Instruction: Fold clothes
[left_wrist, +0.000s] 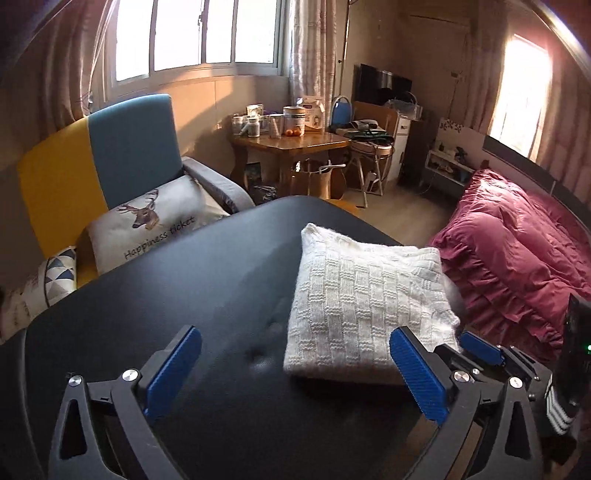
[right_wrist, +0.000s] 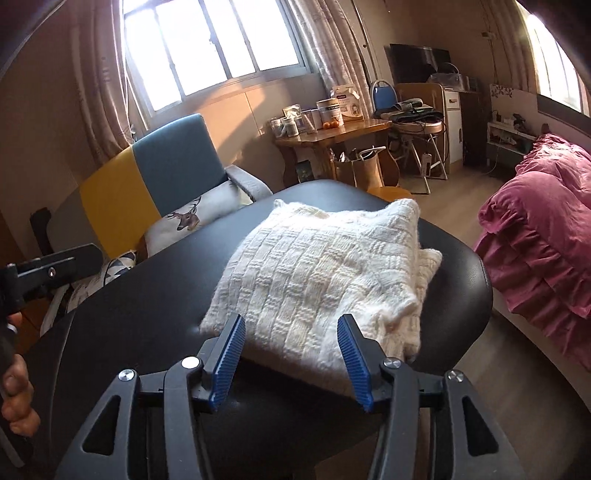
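Observation:
A white knitted sweater (left_wrist: 364, 299) lies folded into a thick square on the black padded table (left_wrist: 184, 302). My left gripper (left_wrist: 295, 354) stands wide open just short of the sweater's near left corner, with nothing between its blue pads. In the left wrist view the right gripper's blue pad (left_wrist: 480, 345) shows at the sweater's near right corner. From the right wrist view, the sweater (right_wrist: 317, 266) fills the middle of the table (right_wrist: 147, 306), and my right gripper (right_wrist: 291, 338) is open with its fingertips astride the near edge, not closed on it.
A yellow and blue armchair (left_wrist: 110, 158) with a deer cushion (left_wrist: 155, 221) stands left of the table. A bed with a pink quilt (left_wrist: 517, 251) lies to the right. Behind are a cluttered wooden table (left_wrist: 291, 140) and a folding stool (left_wrist: 369, 155). A hand (right_wrist: 16, 398) shows at the left.

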